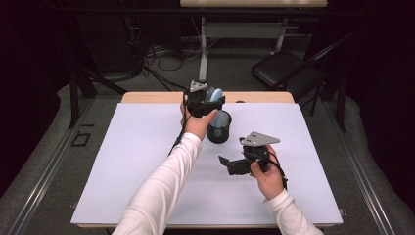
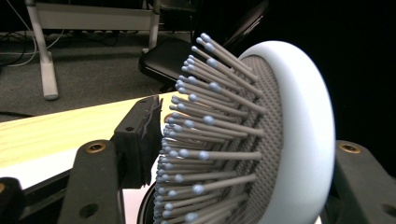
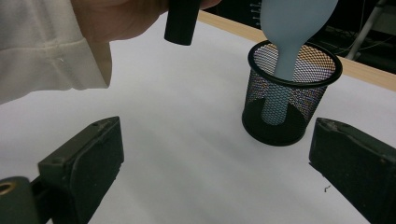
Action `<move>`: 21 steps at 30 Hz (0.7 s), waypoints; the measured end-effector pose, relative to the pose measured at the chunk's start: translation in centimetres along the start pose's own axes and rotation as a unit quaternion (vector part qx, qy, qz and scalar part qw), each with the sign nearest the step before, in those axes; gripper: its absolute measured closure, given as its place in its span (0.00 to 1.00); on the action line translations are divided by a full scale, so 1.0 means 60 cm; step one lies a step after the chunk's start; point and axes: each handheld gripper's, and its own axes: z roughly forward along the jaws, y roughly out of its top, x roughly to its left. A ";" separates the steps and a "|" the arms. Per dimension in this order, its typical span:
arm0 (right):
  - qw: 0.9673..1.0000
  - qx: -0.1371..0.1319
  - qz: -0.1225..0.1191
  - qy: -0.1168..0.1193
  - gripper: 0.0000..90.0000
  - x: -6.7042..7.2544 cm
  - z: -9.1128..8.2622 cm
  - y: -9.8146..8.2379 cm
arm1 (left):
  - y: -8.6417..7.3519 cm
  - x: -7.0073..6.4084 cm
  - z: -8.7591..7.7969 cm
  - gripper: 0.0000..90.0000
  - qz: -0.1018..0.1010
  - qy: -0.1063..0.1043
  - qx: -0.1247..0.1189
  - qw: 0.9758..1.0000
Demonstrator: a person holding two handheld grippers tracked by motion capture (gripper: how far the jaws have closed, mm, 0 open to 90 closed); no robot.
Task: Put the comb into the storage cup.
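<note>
A pale blue hairbrush (image 1: 215, 94) stands upright with its handle (image 3: 280, 70) down inside a black mesh cup (image 1: 219, 128) near the table's far middle. My left gripper (image 1: 203, 100) is above the cup, shut on the brush head. In the left gripper view one jaw meets the tips of the bristles (image 2: 205, 140) and the other rests against the smooth white back (image 2: 303, 140). My right gripper (image 1: 226, 165) hovers low over the mat in front of the cup, jaws wide apart and nothing between them. The right gripper (image 3: 210, 158) faces the cup (image 3: 299, 107).
A white mat (image 1: 147, 161) covers most of the wooden table (image 1: 147, 97). A black folding chair (image 1: 286, 68) and a desk frame (image 1: 203, 49) with cables stand on the floor beyond the far edge. The left sleeve (image 3: 42, 51) crosses the mat.
</note>
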 end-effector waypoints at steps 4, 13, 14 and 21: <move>1.000 0.001 -0.002 0.001 0.03 0.000 0.001 0.000 | -0.001 0.002 0.001 0.38 -0.005 -0.003 0.002 1.000; 1.000 0.002 -0.002 0.002 0.03 0.001 0.002 0.000 | -0.003 0.004 0.003 0.18 -0.020 0.004 0.002 1.000; 1.000 0.002 -0.002 0.001 0.03 0.001 0.002 -0.001 | -0.003 0.004 0.003 0.17 -0.022 0.002 0.002 1.000; 1.000 0.003 -0.002 0.001 0.03 0.002 0.003 -0.001 | -0.002 0.005 0.002 0.06 -0.019 0.001 -0.002 1.000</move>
